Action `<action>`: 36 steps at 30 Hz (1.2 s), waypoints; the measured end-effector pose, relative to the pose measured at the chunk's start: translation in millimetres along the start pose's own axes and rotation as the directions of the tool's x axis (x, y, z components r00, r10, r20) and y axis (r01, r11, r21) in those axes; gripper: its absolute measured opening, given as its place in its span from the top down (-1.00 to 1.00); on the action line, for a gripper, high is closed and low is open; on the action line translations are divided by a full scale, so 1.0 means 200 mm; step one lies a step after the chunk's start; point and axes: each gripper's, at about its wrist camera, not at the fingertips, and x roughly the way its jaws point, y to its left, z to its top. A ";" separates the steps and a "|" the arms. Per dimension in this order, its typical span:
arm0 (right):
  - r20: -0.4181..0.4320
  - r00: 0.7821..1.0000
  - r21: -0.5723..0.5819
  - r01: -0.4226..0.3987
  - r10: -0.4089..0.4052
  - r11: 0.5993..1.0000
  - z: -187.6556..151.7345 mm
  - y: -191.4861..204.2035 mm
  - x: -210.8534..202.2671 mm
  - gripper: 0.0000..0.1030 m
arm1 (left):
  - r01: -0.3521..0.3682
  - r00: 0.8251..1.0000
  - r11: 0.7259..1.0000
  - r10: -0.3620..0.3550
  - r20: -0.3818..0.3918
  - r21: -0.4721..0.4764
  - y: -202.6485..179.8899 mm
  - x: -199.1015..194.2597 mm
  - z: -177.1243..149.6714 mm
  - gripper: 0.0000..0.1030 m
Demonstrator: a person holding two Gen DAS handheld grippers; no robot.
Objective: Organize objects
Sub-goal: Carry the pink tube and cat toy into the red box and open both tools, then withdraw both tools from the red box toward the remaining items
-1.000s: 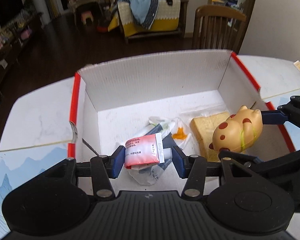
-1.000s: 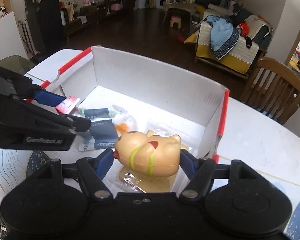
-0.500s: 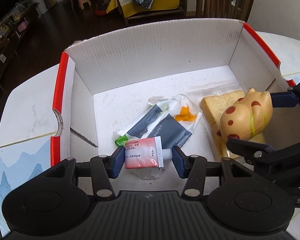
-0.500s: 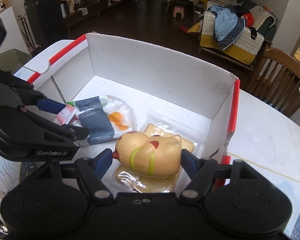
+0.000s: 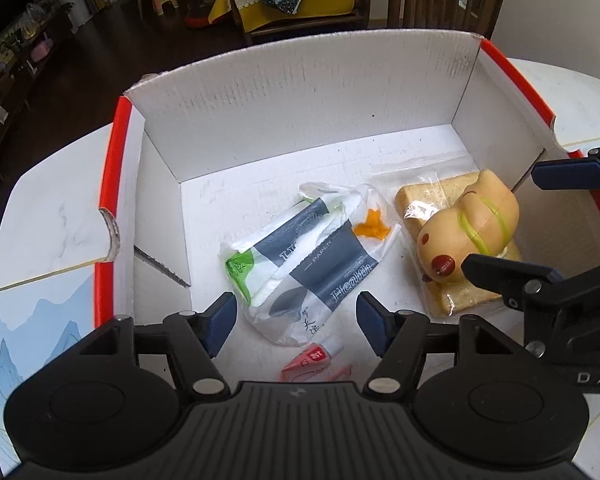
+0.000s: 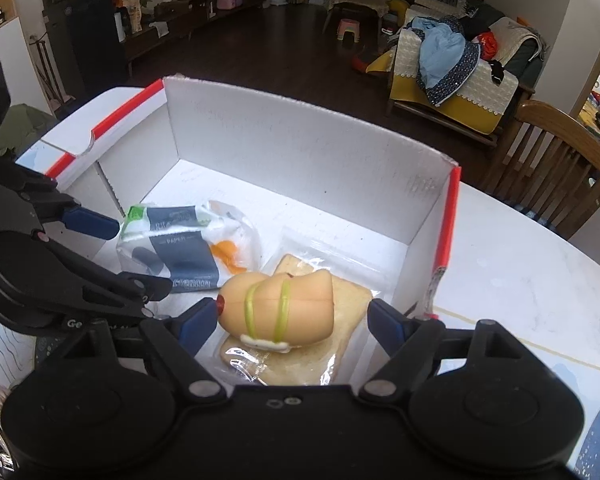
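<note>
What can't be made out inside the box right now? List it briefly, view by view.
- Red tube: left wrist view, its lower part hidden behind the left gripper body; not visible in the right wrist view.
- Bagged bread slice: right wrist view, its middle covered by the toy; near end cut off by the right gripper body.
- Tissue pack small print: too small.

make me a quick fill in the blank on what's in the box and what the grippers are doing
1. The toy lies on the bagged ___.
2. The red tube lies on the box floor, below the ___ gripper.
3. The right gripper's jaws are ___ and no longer press the toy.
4. The orange shape shows on the tissue ___.

Missing: bread; left; open; pack
</note>
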 end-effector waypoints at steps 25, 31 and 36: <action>0.134 0.991 -0.011 -0.008 0.009 1.000 -0.02 0.08 -0.45 -0.61 | 0.067 0.972 0.997 -0.055 0.227 -0.044 0.04 -0.51 -0.13 -0.27; 0.174 0.984 0.028 -0.040 0.034 0.999 -0.08 0.11 -0.58 -0.66 | 0.075 0.956 0.997 -0.065 0.287 -0.024 0.03 -0.65 -0.21 -0.27; 0.208 0.977 0.024 -0.046 0.040 0.999 -0.14 0.16 -0.68 -0.67 | 0.090 0.943 0.996 -0.083 0.321 -0.009 0.02 -0.74 -0.29 -0.27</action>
